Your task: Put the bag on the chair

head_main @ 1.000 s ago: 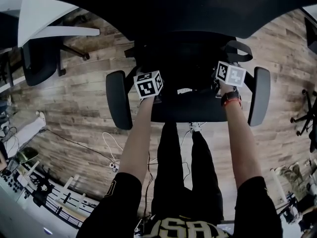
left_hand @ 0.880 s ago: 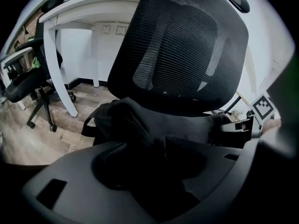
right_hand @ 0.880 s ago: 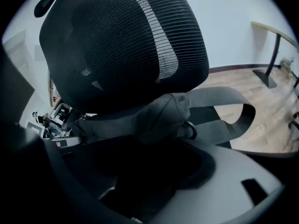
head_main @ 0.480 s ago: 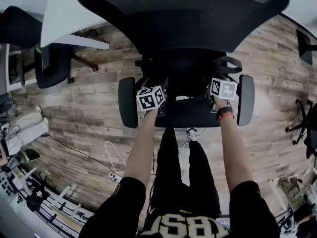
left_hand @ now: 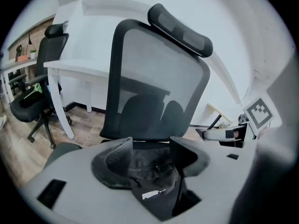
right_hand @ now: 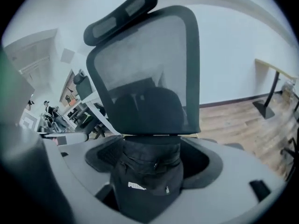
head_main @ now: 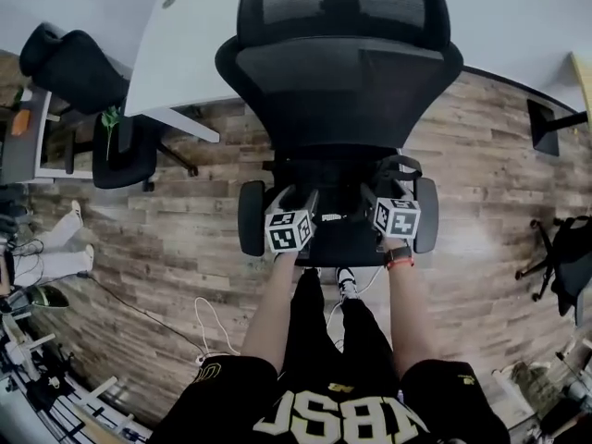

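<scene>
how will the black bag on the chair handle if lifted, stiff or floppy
Probably floppy: the black bag shows creased soft fabric, so it should sag from a grip. Unlikely to roll: it sits squat on the chair. Matte cloth, so likely not slippery.

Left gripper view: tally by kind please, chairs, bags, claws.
Office chairs: 2, the mesh chair and a black chair at left.
Bags: 1, the black bag on the mesh chair's seat.
Claws: 2, left claw and right claw; both jaws just swung open, then eased in slightly; the bag shows past them, ungripped.
Total: 5.
</scene>
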